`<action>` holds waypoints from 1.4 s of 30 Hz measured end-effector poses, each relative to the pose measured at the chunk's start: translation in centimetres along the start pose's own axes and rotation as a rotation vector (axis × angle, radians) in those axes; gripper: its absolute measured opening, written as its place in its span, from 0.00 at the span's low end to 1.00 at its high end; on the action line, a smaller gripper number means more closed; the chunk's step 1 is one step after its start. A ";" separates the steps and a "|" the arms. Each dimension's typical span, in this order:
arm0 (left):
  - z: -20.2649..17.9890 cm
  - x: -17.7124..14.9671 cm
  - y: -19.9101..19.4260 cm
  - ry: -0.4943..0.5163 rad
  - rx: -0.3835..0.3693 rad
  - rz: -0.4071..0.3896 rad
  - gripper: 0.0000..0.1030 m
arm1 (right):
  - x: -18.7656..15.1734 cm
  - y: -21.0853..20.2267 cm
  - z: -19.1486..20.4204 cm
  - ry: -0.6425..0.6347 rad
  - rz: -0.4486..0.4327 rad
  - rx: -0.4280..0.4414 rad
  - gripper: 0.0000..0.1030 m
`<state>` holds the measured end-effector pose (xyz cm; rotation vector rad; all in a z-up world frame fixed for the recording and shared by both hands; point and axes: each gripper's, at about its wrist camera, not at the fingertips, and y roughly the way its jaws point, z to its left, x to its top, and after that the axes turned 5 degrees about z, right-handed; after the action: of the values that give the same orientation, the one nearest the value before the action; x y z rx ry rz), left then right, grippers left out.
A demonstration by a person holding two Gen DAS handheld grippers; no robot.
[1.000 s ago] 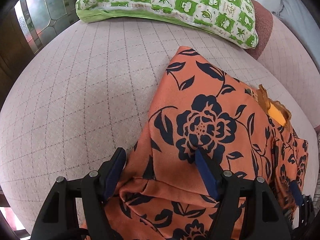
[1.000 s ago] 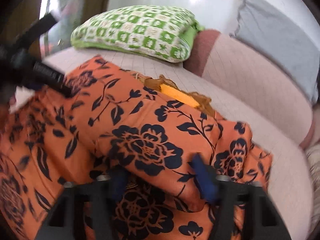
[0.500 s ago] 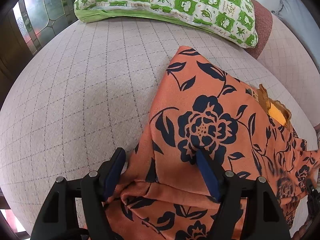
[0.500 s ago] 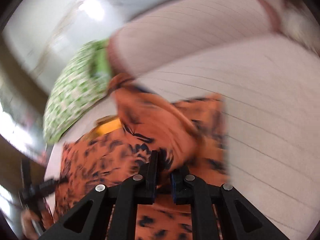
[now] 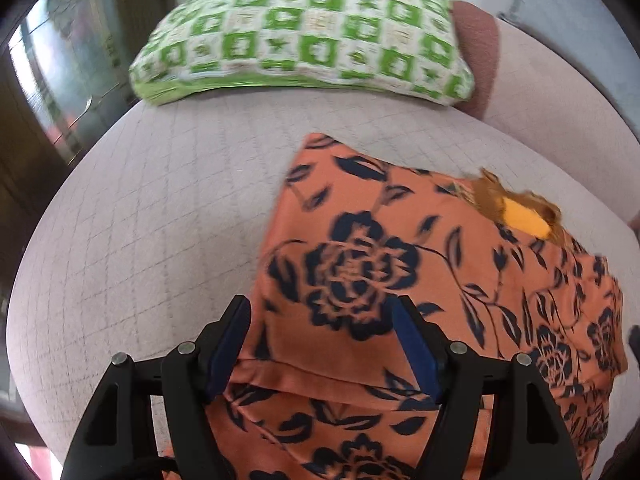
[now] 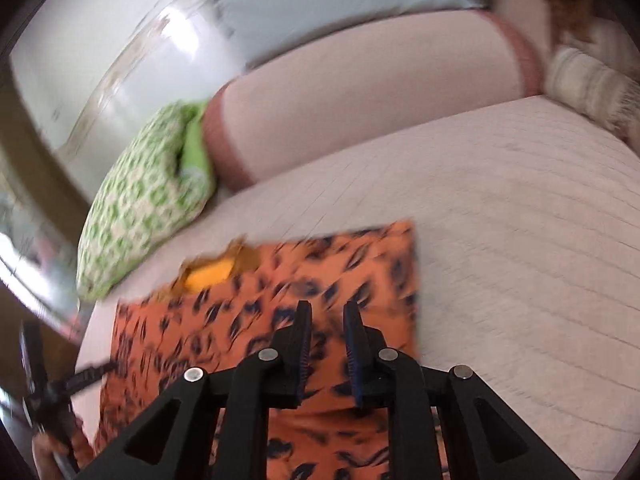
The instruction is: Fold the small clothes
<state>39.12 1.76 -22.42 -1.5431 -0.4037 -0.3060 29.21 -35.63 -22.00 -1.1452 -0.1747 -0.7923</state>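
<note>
The orange garment [image 5: 400, 264] with dark blue flowers lies folded on the pale quilted sofa seat [image 5: 160, 208], a yellow-lined neck opening [image 5: 524, 220] at its far edge. In the left wrist view the left hand-held gripper [image 5: 322, 344] stands spread wide over the garment's near edge — cloth lies between the blue pads [image 5: 228, 344], but neither pad presses on it, so it is released. This view alone shows the large flower print sharply and the dark glazed door [image 5: 60, 80] to the left.

The right wrist view is blurred. There the right hand-held gripper [image 6: 326, 344] has just been parting its jaws a little; a narrow gap shows between them, nothing is pinched, and the garment lies below. Only this view shows the garment's right corner [image 6: 408, 232], a grey cushion [image 6: 320, 8] on top of the sofa back, a cream fringed textile [image 6: 588, 80] and the other gripper's frame at far left.

A green-and-white checked pillow [image 5: 312, 32] lies beyond the garment. No writing can be read.
</note>
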 end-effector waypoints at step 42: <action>-3.7 -2.0 1.7 0.097 0.101 -0.022 0.88 | -2.0 4.5 2.1 -0.047 0.198 -0.054 0.20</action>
<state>38.26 -2.04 -24.83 -1.4200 -0.3550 -0.3709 31.16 -32.07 -25.48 -1.2127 -0.0777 -0.5986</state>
